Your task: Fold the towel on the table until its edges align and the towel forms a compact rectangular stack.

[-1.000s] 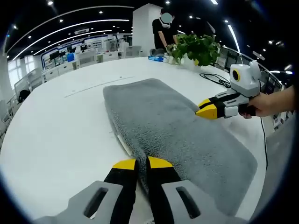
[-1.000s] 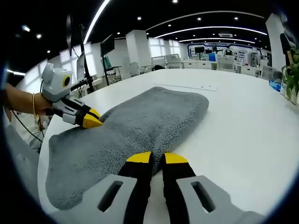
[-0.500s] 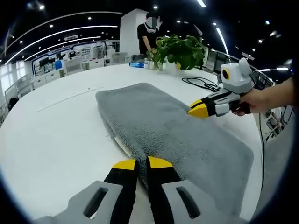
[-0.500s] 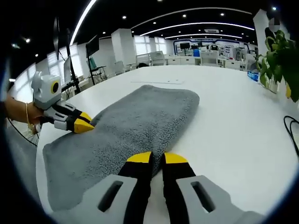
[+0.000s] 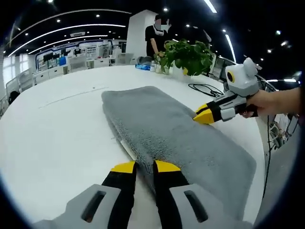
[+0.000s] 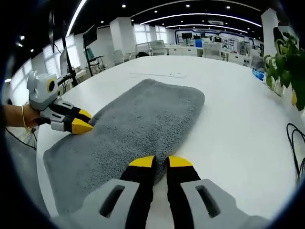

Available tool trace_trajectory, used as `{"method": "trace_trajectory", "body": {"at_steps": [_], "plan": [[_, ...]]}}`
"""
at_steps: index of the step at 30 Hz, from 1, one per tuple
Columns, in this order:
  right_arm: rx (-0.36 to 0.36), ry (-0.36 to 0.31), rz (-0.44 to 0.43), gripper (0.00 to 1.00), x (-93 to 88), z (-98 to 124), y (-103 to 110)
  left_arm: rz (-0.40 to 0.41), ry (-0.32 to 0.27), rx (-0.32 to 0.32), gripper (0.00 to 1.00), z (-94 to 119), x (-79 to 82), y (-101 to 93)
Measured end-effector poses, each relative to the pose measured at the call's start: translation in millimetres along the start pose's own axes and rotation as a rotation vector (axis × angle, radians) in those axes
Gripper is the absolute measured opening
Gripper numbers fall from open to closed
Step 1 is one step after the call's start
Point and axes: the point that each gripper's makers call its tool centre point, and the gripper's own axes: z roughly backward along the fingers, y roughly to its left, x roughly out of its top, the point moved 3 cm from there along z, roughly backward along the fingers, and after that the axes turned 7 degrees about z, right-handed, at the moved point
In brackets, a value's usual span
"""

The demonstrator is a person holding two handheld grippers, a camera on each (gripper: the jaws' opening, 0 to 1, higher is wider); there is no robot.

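Towel [image 5: 176, 136] lies grey, fluffy, folded into a long strip on table [image 5: 52, 138].

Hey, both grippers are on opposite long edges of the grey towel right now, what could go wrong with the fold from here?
1. The towel is thick and already doubled; the grippers hold opposite long edges, so uneven lifting would likely skew the fold.
2. The left gripper grips where a white tag peeks out; it may pinch only one layer.
3. The black cable lies near the right side of the table and may get snagged.
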Motion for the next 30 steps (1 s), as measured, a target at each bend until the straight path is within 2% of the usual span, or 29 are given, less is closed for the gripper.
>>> {"method": "trace_trajectory", "body": {"at_steps": [3,6,8,12,16,18,20,24,28,30], "plan": [[0.005,0.005,-0.002,0.10,2.2,4.0,0.1,-0.024,0.007,0.013,0.26,4.9,5.5,2.0],[0.017,-0.014,0.010,0.16,9.8,11.4,4.3,-0.061,0.025,-0.037,0.28,9.9,9.9,-5.7],[0.029,-0.027,0.031,0.19,14.3,15.9,8.7,-0.104,0.019,-0.045,0.31,15.0,14.1,-9.3],[0.079,-0.041,0.059,0.18,20.0,24.4,19.9,-0.125,0.032,-0.030,0.42,23.2,14.7,-11.2],[0.097,-0.031,0.089,0.21,19.5,29.7,24.5,-0.147,0.032,-0.048,0.48,35.2,12.4,-20.0],[0.110,-0.025,0.103,0.24,18.9,33.4,28.2,-0.166,0.042,-0.076,0.52,40.3,9.9,-27.8],[0.129,0.001,0.129,0.26,15.5,36.7,32.7,-0.184,0.065,-0.106,0.50,44.1,6.5,-33.9],[0.171,0.014,0.168,0.30,11.6,42.1,44.4,-0.248,0.074,-0.146,0.51,54.0,3.9,-46.0],[0.200,0.030,0.222,0.31,6.4,46.6,55.0,-0.278,0.089,-0.184,0.52,67.0,-2.3,-58.1],[0.210,0.031,0.221,0.32,4.0,49.0,58.8,-0.282,0.096,-0.206,0.53,71.7,-7.1,-63.9]]}}
